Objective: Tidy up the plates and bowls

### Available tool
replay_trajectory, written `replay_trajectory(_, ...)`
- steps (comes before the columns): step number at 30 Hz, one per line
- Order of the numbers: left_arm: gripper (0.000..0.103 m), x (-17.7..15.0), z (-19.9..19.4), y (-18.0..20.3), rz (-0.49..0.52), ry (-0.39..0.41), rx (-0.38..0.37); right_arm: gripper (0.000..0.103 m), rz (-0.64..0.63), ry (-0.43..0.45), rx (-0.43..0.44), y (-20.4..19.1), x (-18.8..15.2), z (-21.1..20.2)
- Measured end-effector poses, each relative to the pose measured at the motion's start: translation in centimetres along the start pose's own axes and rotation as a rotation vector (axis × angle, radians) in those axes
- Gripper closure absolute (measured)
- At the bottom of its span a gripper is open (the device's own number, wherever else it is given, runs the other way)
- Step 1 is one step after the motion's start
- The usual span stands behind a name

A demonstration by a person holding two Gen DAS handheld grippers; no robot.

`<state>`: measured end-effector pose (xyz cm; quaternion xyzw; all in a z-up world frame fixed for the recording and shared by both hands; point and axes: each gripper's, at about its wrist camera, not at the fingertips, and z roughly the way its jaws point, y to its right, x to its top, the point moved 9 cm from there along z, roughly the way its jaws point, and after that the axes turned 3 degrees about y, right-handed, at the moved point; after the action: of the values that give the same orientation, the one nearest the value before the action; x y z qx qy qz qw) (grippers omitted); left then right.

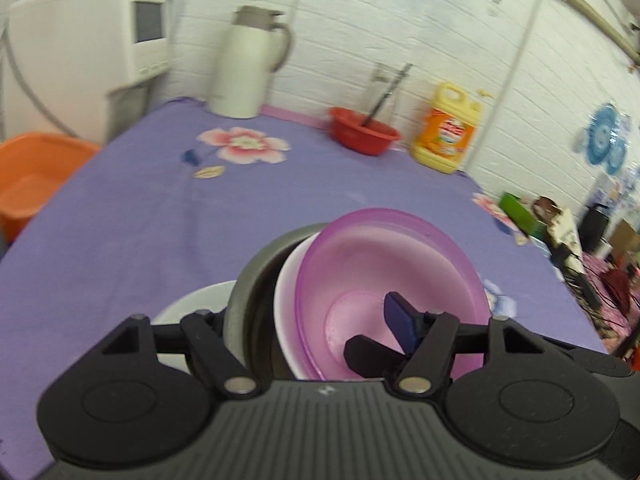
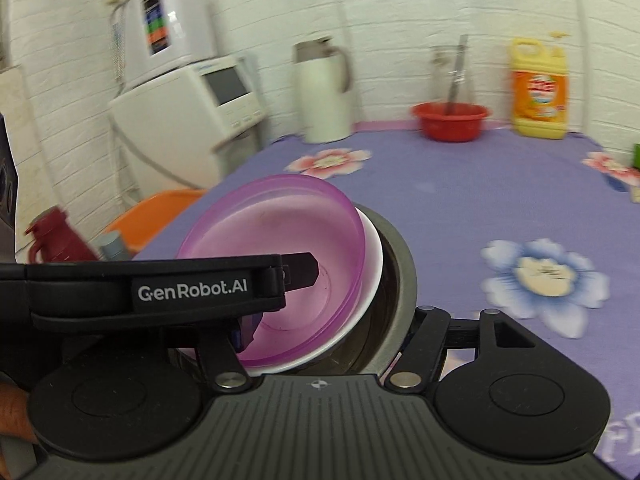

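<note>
A stack of nested bowls is held tilted above the purple tablecloth: a translucent purple bowl (image 1: pixel 384 280) inside a white bowl (image 1: pixel 286 300) inside a grey metal bowl (image 1: pixel 244 292). It also shows in the right wrist view, purple bowl (image 2: pixel 280 248), white bowl (image 2: pixel 370 288), metal bowl (image 2: pixel 396 272). My left gripper (image 1: pixel 320 332) grips the stack's rims, one finger inside the purple bowl. My right gripper (image 2: pixel 320 332) clamps the stack from the other side. The left gripper's body (image 2: pixel 160 288) crosses the right view. A white plate (image 1: pixel 192 304) lies below on the left.
At the table's back stand a white thermos jug (image 1: pixel 248 64), a red bowl (image 1: pixel 362 130) with utensils and a yellow detergent bottle (image 1: pixel 448 128). An orange basin (image 1: pixel 36 176) sits off the left edge. A white appliance (image 1: pixel 92 52) stands left; clutter lies at the right.
</note>
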<state>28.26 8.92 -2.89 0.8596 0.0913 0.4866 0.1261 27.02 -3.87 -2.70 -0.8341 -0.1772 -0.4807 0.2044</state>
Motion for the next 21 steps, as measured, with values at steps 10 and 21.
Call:
replay_trajectory(10, 0.036, -1.7, 1.4, -3.8, -0.047, -0.054, -0.003, 0.0, -0.002, -0.098, 0.036, -2.7, -2.3, 3.3)
replay_trajectory(21, 0.01, -1.0, 1.0, -3.6, -0.129, -0.046, -0.078, 0.0, -0.052, -0.012, -0.012, -2.6, -1.4, 2.7)
